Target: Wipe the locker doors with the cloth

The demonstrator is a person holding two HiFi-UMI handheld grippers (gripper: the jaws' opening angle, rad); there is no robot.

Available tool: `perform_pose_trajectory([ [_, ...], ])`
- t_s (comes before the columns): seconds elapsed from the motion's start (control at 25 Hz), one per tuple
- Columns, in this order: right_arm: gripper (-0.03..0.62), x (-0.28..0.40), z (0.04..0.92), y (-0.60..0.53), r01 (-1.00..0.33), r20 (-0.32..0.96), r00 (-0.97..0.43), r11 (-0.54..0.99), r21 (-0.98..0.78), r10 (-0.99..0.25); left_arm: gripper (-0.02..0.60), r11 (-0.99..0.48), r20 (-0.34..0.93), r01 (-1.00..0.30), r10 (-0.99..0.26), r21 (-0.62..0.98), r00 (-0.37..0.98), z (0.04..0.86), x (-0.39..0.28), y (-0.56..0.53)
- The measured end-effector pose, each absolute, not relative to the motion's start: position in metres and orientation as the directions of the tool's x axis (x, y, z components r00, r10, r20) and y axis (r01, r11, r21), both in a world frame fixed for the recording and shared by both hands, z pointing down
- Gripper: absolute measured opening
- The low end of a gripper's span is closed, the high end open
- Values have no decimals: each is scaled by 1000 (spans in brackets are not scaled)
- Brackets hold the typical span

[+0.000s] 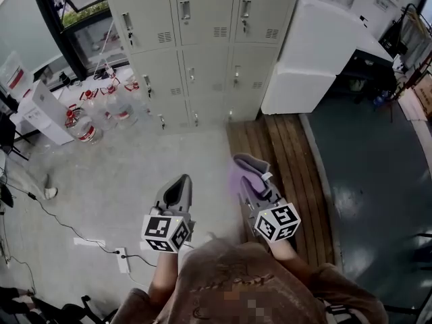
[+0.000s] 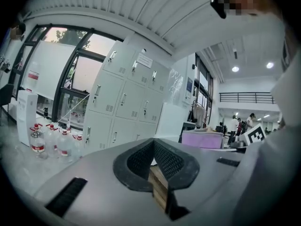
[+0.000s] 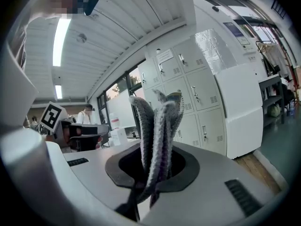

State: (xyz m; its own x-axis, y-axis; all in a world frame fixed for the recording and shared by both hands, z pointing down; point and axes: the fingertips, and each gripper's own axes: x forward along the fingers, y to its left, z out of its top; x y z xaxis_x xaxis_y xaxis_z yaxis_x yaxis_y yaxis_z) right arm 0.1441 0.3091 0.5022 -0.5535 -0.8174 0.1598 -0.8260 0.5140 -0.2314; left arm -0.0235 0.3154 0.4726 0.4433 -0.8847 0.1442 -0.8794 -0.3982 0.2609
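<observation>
The right gripper point(image 1: 253, 175) has its fingers clamped on the cloth point(image 3: 159, 135). The left gripper point(image 1: 177, 191) has its fingers drawn together on nothing. Both hang well apart from the locker doors point(image 1: 204, 25), so the step in hand seems to be the approach. To do it well, close in squarely, lay a broad fold flat on 1 door, keep the clamp firm, and steer round the handles point(image 1: 185, 11). The cloth's folds stand out along the fingers' line, long axis pointing forward at the lockers.
</observation>
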Motion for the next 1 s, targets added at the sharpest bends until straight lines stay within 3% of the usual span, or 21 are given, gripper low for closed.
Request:
perform_pose_trajectory([
  [0.6, 54, 126, 516, 275, -889, 174, -441, 402, -219, -881, 3, -452, 142, -838, -849, 305, 509, 490, -56, 271],
  [1.0, 54, 114, 515, 195, -877, 151, -467, 434, -207, -871, 3, -435, 132, -842, -859, 318, 494, 496, -61, 203],
])
